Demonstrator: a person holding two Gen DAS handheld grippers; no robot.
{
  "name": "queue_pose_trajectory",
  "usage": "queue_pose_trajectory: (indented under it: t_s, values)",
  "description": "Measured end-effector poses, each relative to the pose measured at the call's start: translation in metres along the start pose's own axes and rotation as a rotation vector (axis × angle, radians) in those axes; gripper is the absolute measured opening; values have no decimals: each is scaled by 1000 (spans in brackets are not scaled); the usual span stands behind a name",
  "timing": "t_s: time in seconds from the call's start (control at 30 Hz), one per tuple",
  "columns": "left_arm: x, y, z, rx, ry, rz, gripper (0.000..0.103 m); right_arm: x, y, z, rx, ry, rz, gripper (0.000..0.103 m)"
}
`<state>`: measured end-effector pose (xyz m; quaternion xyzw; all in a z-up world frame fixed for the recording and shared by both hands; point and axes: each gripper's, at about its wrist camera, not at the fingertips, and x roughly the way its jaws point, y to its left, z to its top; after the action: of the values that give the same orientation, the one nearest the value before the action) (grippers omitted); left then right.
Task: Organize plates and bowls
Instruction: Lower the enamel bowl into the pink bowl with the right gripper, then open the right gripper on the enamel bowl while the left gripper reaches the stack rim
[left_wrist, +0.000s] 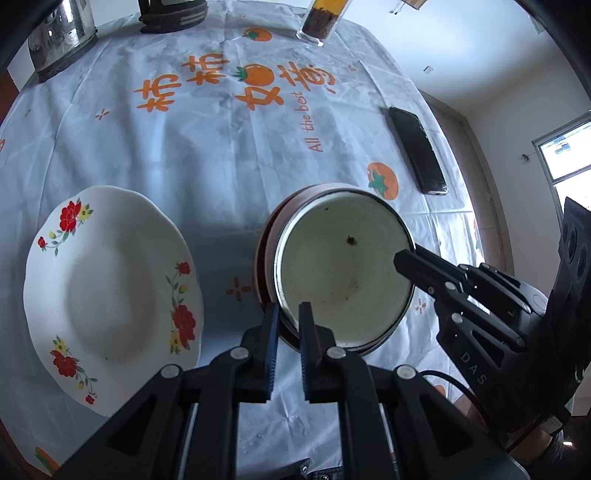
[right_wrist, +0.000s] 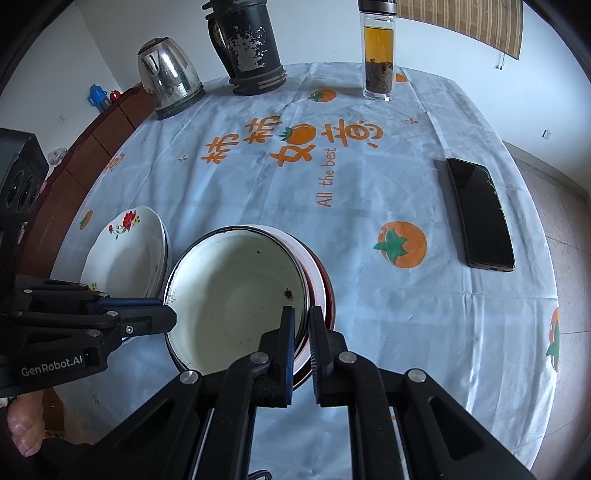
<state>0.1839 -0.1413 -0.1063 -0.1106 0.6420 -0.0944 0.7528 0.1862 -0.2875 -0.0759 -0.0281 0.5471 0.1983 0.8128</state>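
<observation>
Both my grippers clamp bowl (left_wrist: 343, 273) rim. Left gripper (left_wrist: 289, 314) jaws narrow, pinching near-left rim edge; right gripper (right_wrist: 301, 317) jaws narrow, pinching opposite rim. Bowl white inside, dark speck on its floor, nested in red-rimmed dish (right_wrist: 325, 280) beneath. I cannot tell if bowl is lifted or resting. Flowered plate (left_wrist: 110, 295) just left of bowl, on tablecloth (left_wrist: 221, 166). Phone (right_wrist: 480, 218) off to right; kettle (right_wrist: 168, 79), black jug (right_wrist: 251, 48), tea bottle (right_wrist: 377, 55) along far edge.
</observation>
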Motion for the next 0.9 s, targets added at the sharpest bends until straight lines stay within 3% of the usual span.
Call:
queue_pose_trajectory:
  t_s: [0.8,0.9]
  values:
    - [-1,-2,1,7,-7,3,8,-1,0,0,2,-4,-2,9]
    - [-9,-6,0,22,-30,6,14,-2,1,0,0,-5,-4,11]
